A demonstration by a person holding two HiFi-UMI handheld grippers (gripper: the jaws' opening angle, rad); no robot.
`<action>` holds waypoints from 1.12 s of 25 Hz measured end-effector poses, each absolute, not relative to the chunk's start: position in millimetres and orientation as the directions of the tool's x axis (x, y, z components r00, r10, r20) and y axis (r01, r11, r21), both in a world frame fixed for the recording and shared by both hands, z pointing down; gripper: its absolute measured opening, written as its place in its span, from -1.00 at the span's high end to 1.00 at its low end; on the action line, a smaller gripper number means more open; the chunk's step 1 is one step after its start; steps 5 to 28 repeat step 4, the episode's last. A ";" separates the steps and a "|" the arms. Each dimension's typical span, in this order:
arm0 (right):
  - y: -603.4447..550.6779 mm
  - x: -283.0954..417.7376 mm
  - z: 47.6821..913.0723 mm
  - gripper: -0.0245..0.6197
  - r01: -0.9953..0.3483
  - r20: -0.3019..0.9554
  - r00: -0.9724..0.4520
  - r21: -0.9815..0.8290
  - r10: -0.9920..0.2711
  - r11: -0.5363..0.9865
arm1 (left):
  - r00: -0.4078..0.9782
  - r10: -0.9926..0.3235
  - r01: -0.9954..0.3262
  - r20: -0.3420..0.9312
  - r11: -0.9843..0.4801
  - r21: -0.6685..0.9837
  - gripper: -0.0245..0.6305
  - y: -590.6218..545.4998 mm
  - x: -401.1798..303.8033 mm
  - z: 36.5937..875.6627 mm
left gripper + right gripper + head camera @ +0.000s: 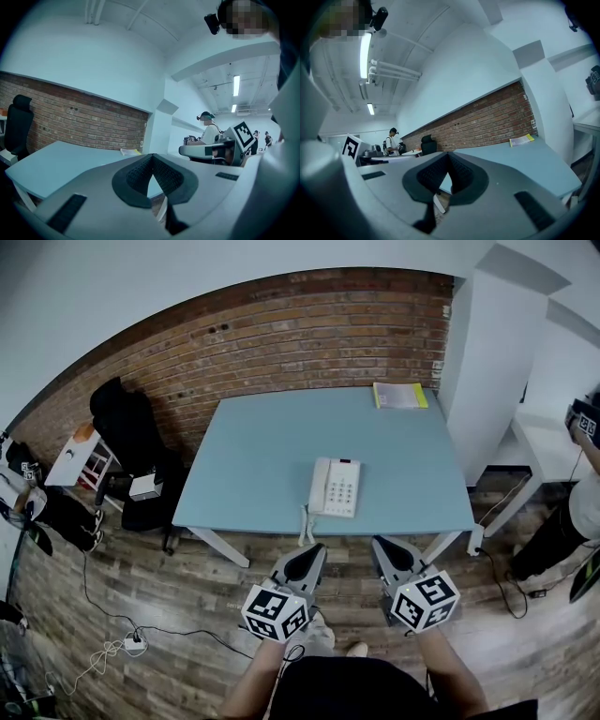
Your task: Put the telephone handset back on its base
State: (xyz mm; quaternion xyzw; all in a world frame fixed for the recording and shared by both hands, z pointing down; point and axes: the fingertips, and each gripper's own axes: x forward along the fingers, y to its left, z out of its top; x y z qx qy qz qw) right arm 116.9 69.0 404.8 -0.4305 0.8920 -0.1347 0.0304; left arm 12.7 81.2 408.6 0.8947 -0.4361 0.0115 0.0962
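Nearest the camera, the left gripper (307,557) and the right gripper (389,554) hang side by side short of the tabletop's (272,446) near edge. Each pair of jaws is pressed together with nothing between the pads, as the left gripper view (152,157) and the right gripper view (447,154) both show.

Just ahead of the jaws, and roughly between the two pairs, a coiled cord (304,524) droops over the tabletop's edge. Beyond it sits the white telephone (335,487). Its handset (320,486) appears to lie lengthwise along the left side of the base (343,488), the side ahead of the left jaws, with the keypad to its right. From the head view the handset seems seated as the task wants, though the picture is too small to confirm that both ends sit down in the cradle.

Whatever is done here, good practice is to keep the closed jaws clear of the hanging cord, since a snag could drag the handset off the base, and to check the seating from closer in.

Far beyond the jaws, a yellow booklet (400,396) rests at the tabletop's back corner, before the brick wall (281,324).
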 end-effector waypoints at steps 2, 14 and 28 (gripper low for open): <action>72.4 121.5 405.8 0.89 -0.760 0.061 -0.627 -0.269 -0.777 0.592 | 0.620 -0.778 -0.782 0.104 -0.602 0.159 0.90 85.4 17.6 407.7; 74.9 126.7 406.4 0.89 -0.760 0.061 -0.626 -0.272 -0.777 0.591 | 0.621 -0.777 -0.781 0.104 -0.604 0.157 0.90 89.4 22.9 406.8; 74.9 126.7 406.4 0.89 -0.760 0.061 -0.626 -0.272 -0.777 0.591 | 0.621 -0.777 -0.781 0.104 -0.604 0.157 0.90 89.4 22.9 406.8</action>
